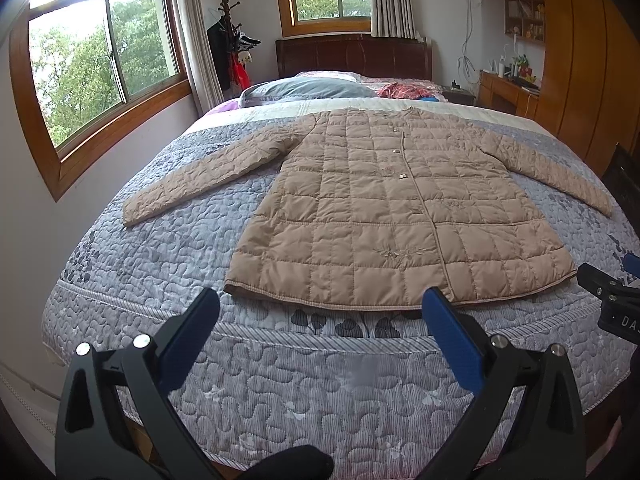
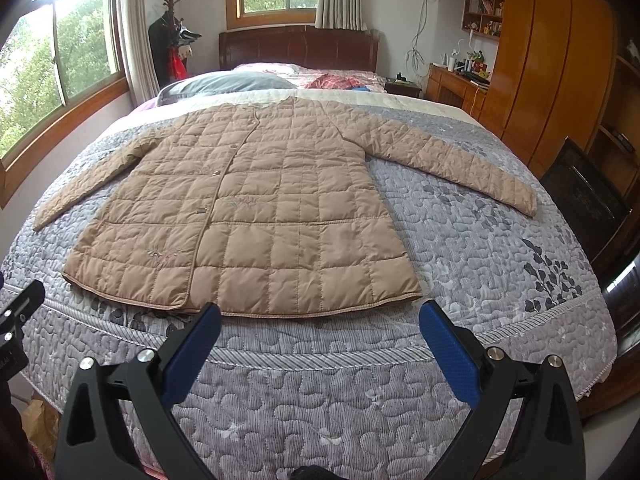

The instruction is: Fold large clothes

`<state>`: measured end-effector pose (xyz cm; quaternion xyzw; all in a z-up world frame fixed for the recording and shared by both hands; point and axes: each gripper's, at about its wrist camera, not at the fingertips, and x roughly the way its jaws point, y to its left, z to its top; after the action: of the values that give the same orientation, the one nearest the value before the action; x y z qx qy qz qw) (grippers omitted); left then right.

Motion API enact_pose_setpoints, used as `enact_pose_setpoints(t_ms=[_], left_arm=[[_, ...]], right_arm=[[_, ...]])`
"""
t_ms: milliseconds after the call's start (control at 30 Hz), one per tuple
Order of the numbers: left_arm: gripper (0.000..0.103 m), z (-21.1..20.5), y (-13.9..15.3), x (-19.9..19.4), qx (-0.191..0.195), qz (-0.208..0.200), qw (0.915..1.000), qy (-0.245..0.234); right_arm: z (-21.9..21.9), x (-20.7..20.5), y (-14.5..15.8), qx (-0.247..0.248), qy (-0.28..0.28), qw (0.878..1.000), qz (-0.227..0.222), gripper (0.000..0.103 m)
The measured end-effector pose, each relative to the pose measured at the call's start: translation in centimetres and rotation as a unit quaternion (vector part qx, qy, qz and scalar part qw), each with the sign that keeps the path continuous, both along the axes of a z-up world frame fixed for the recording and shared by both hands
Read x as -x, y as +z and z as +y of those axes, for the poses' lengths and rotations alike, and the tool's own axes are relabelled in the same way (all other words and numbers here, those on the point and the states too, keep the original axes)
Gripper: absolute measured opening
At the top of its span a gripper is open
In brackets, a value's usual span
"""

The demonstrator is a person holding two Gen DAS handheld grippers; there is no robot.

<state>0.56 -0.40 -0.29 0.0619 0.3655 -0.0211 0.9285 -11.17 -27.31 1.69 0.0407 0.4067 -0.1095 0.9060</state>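
Note:
A tan quilted coat (image 1: 384, 200) lies flat and face up on the bed, buttoned, both sleeves spread outward, hem toward me. It also shows in the right wrist view (image 2: 256, 208). My left gripper (image 1: 320, 300) is open and empty, hovering just short of the hem's left half. My right gripper (image 2: 320, 316) is open and empty, just short of the hem's right half. The right gripper's body shows at the right edge of the left wrist view (image 1: 612, 292).
The bed has a grey-blue patterned quilt (image 1: 280, 380). A grey pillow (image 1: 308, 88) and red clothes (image 1: 400, 90) lie by the dark headboard (image 1: 352, 56). Windows and a coat rack (image 1: 230, 40) stand left; wooden cabinets (image 2: 552, 72) and a dark chair (image 2: 580, 196) stand right.

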Motion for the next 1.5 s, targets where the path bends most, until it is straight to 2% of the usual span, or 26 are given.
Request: enact_pose_setpoints(t_ms=[600,800,900,1033,1133,1233,1367,1500], left_arm=[[0.1,-0.3,-0.9,-1.2,-0.003,0.014,0.9999,-0.004],[0.1,-0.9,-2.3,-4.2,0.012,0.048,0.9985,-0.023],[0.1,-1.8,-3.4,-7.1,0.025,0.08,0.9956,-0.041],[0.099,-3.2,-4.4,-12.4,0.041,0.132,0.9884,-0.062],[0.099,-5.7,-4.2,-16.6,0.024,0.142,0.9859,-0.086],[0.1,-9.2,-3.9,-21.2,-0.003,0.149,0.9821,-0.115],[0.1,-13.7,-3.8,-28.1,0.011,0.169,0.9777,-0.124],[0.1,-17.4,-4.7,-32.7,0.024,0.176,0.9744,-0.138]], right_arm=[[-0.3,-1.2,-1.2,-0.015,0.006,1.0,0.018,0.099],[-2.9,-3.6,-1.8,-0.05,0.013,0.998,0.028,0.099],[-6.3,-5.5,-2.1,-0.068,-0.007,0.997,0.035,0.099],[-13.4,-8.8,-1.5,-0.075,-0.054,0.995,0.027,0.099],[-20.0,-11.4,-1.6,-0.107,-0.097,0.989,0.034,0.099],[-27.1,-13.5,-2.0,-0.148,-0.153,0.976,0.041,0.099],[-36.1,-15.6,-3.2,-0.163,-0.214,0.962,0.055,0.099],[-42.9,-17.1,-5.4,-0.159,-0.224,0.958,0.081,0.099]])
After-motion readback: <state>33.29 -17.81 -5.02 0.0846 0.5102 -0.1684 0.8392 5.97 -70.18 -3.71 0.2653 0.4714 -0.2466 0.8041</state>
